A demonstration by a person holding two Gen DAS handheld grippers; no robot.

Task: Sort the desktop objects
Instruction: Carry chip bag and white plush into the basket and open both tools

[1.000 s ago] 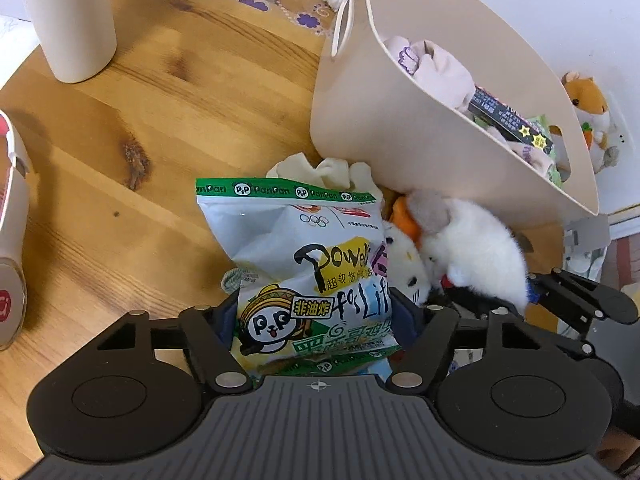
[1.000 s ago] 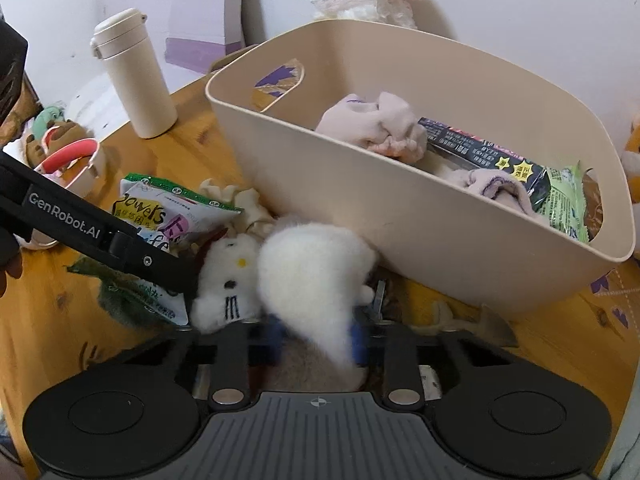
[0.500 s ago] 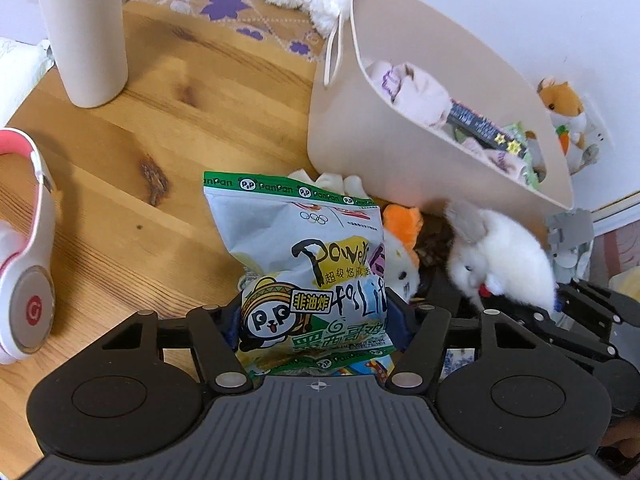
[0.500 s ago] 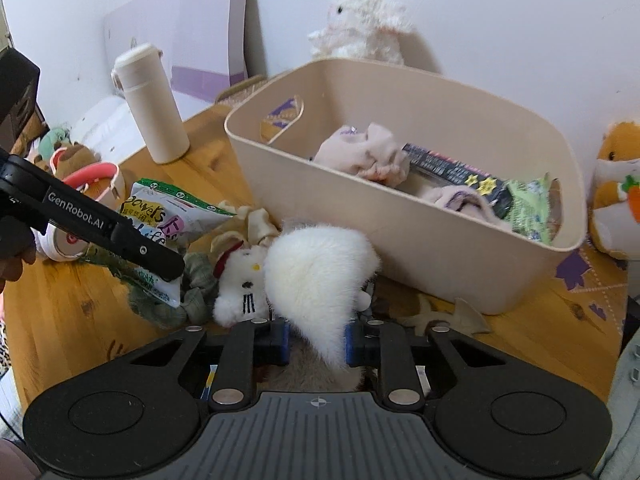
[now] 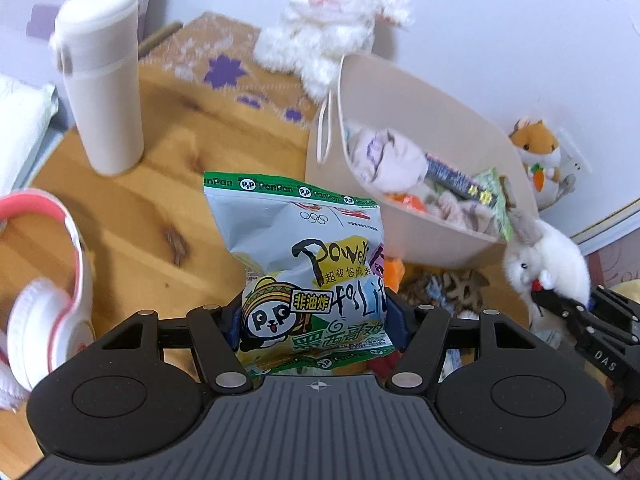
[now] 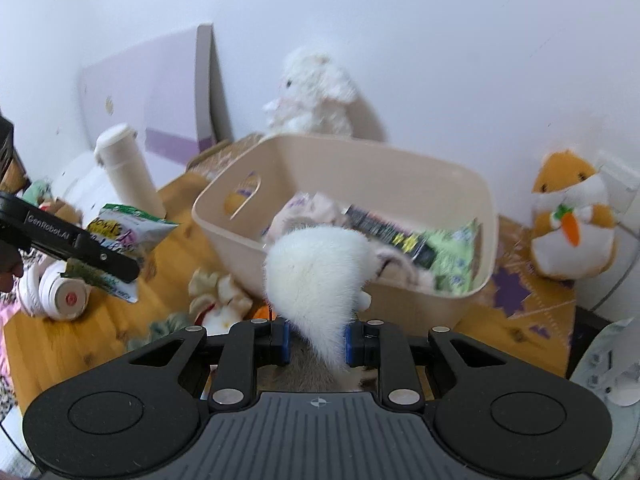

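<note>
Two grippers are each carrying something above the wooden table (image 5: 132, 216). The left gripper (image 5: 316, 320) is pinching the lower end of a glossy silver-and-green snack bag printed with a cartoon panda (image 5: 308, 264) between its fingers (image 5: 236, 320), the bag standing upright with its green sealed strip on top. The right gripper (image 6: 316, 340) is squeezing a fluffy white plush animal with grey ears (image 6: 316, 280) between its blue-padded fingers (image 6: 282, 340); the left wrist view is showing the toy's grey face and dark eye (image 5: 544, 256). Both items are now hanging just in front of the beige plastic storage bin (image 6: 400, 176), which is holding pale cloth, a dark packet and a green wrapper. Compared with a second ago, both grippers are sitting higher: the bag and the plush were down among the toys beside the bin's wall, and the plush is now overlapping the bin's near rim in the right wrist view. More of the wall is showing, along with a white plush lamb (image 5: 332, 12) behind the bin and an orange hamster plush (image 6: 572, 216).
</note>
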